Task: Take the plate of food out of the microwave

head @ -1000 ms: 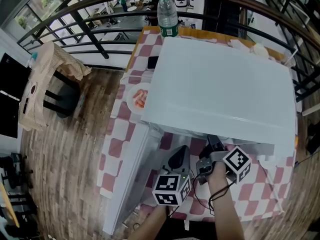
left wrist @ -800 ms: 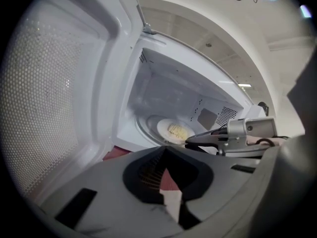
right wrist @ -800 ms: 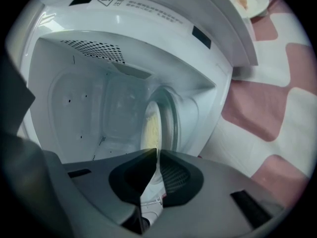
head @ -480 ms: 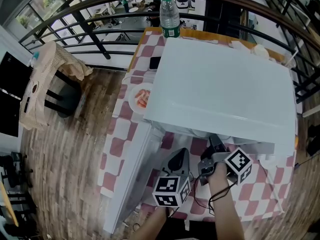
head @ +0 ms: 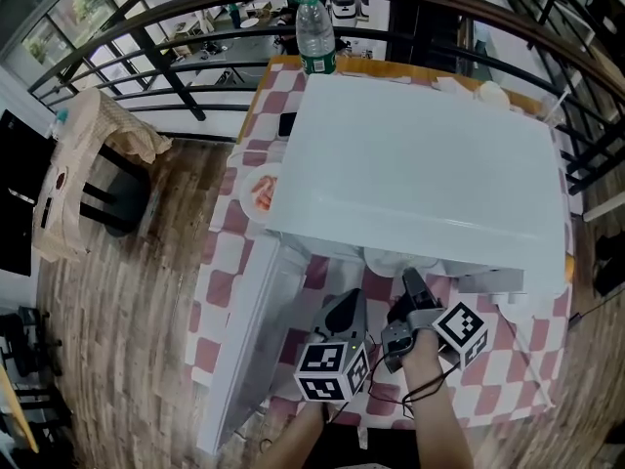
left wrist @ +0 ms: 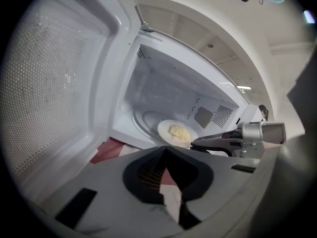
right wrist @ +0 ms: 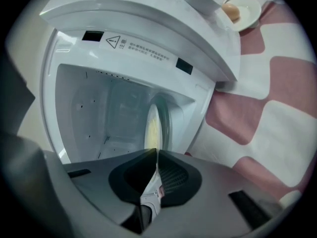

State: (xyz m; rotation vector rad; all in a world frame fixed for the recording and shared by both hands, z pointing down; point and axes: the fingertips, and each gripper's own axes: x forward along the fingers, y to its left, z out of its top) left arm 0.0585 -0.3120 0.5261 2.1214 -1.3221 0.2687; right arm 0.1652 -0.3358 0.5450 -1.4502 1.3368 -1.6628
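Observation:
The white microwave (head: 420, 174) stands on the checked table with its door (head: 244, 340) swung open to the left. Inside, on the turntable, lies a white plate (left wrist: 177, 132) with pale yellow food. My right gripper (head: 408, 283) reaches into the opening from the front, and its jaws are shut on the plate's near rim (right wrist: 154, 133), which shows edge-on in the right gripper view. My left gripper (head: 348, 309) hovers in front of the open cavity beside the door, shut with nothing in it. In the head view the microwave's top hides the plate.
A water bottle (head: 314, 32) stands behind the microwave. A plate with red food (head: 259, 191) and a dark phone (head: 287, 123) lie at its left. A small plate with a bun (right wrist: 242, 9) sits at its right. A cloth-draped chair (head: 93, 164) stands on the wooden floor.
The head view has shifted a little. Both grippers stay at the microwave's opening, and a bit more white shows under the microwave's front edge by the right gripper.

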